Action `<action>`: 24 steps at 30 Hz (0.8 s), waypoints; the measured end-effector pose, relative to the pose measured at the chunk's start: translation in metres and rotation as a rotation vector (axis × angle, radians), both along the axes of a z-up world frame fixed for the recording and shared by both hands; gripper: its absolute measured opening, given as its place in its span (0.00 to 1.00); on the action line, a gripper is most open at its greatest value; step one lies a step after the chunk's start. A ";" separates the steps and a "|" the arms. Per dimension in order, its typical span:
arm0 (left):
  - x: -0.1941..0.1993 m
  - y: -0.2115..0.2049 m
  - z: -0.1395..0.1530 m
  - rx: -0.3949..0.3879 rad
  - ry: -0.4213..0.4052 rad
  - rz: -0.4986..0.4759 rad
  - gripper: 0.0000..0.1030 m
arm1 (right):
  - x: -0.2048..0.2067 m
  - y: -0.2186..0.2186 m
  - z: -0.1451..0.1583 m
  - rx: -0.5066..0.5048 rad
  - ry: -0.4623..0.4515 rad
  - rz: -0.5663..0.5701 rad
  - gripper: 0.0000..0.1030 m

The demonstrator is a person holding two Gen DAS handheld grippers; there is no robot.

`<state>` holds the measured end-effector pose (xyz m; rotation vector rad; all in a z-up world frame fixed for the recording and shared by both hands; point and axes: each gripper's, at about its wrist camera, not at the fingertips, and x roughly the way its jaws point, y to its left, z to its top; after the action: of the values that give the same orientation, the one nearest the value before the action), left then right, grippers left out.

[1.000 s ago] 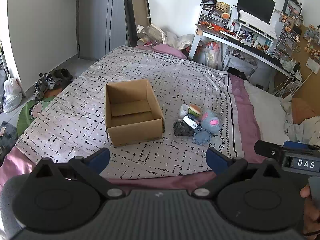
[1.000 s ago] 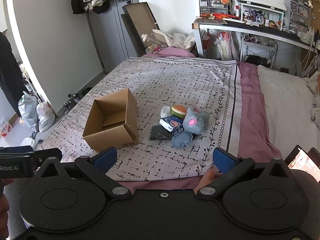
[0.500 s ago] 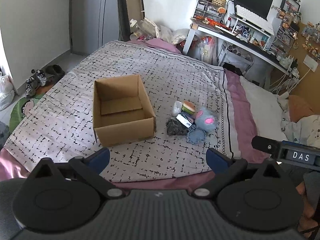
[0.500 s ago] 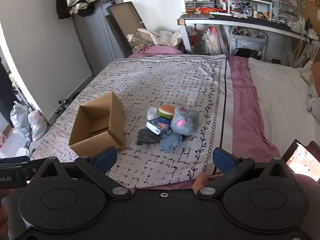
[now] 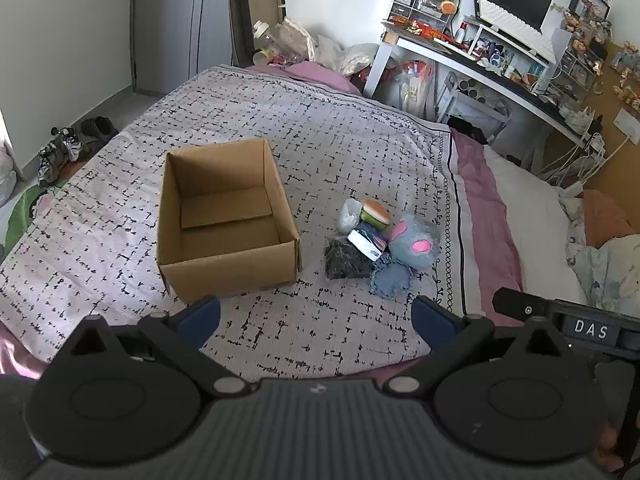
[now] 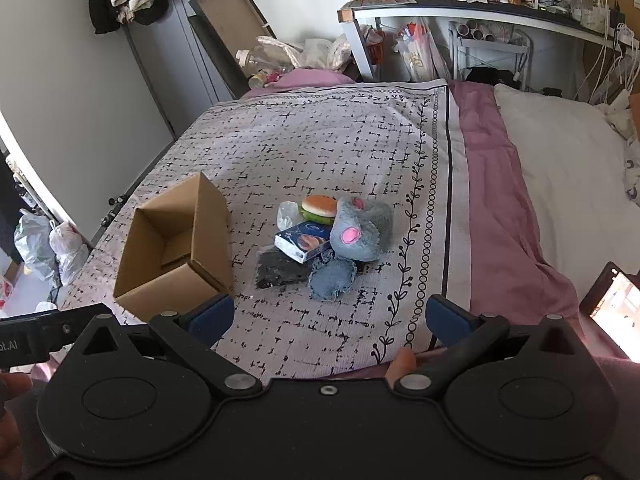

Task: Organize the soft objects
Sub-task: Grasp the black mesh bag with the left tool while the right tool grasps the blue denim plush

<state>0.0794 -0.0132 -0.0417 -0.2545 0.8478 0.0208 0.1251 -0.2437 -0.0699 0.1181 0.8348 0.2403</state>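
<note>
The left tool [image 5: 316, 314] hangs above the near edge of the bed [image 5: 360, 152], its blue-tipped fingers [image 5: 200, 314] spread wide with nothing between them. Ahead of it and a little to the left, an open cardboard box [image 5: 224, 224] sits upright on the patterned blanket [image 5: 304, 336], with only a loose cardboard flap lying on its floor. To the right of the box, apart from it, is a small heap of soft things. A clear plastic bag [image 5: 347, 216] and a toy burger [image 5: 375, 213] lie at the far side. A blue-and-white packet [image 5: 366, 242] lies across the middle, and a dark bag [image 5: 344, 262] lies toward the box. A grey plush toy [image 5: 414, 242] with pink patches rests at the right, and a denim pouch [image 5: 391, 280] lies nearest the tools. The right tool [image 6: 330, 318] is also held wide apart and empty, above the blanket's near edge and facing the heap.
</note>
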 end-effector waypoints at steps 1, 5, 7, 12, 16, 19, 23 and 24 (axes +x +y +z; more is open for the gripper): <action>0.004 0.001 -0.002 -0.001 0.006 0.001 0.98 | 0.002 -0.001 -0.002 0.007 -0.001 -0.001 1.00; 0.017 0.001 -0.009 -0.015 0.015 0.008 0.97 | 0.013 -0.002 -0.013 0.033 0.023 -0.025 1.00; 0.022 0.000 -0.013 -0.018 0.011 0.004 0.97 | 0.017 -0.003 -0.017 0.050 0.025 -0.030 1.00; 0.038 -0.007 -0.019 -0.021 0.010 -0.014 0.97 | 0.027 -0.005 -0.028 0.074 0.040 -0.056 0.96; 0.050 -0.012 -0.025 -0.026 0.009 -0.022 0.96 | 0.037 -0.008 -0.039 0.107 0.074 -0.067 0.90; 0.060 -0.017 -0.030 -0.030 0.008 -0.030 0.96 | 0.044 -0.009 -0.046 0.123 0.090 -0.074 0.89; 0.073 -0.022 -0.040 -0.038 0.021 -0.048 0.91 | 0.055 -0.009 -0.056 0.162 0.118 -0.090 0.83; 0.076 -0.023 -0.044 -0.040 0.026 -0.049 0.91 | 0.057 -0.010 -0.059 0.173 0.128 -0.093 0.80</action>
<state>0.1557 -0.0360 -0.0854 -0.2717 0.8806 -0.0392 0.1825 -0.2535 -0.1291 0.3367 0.9329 0.2190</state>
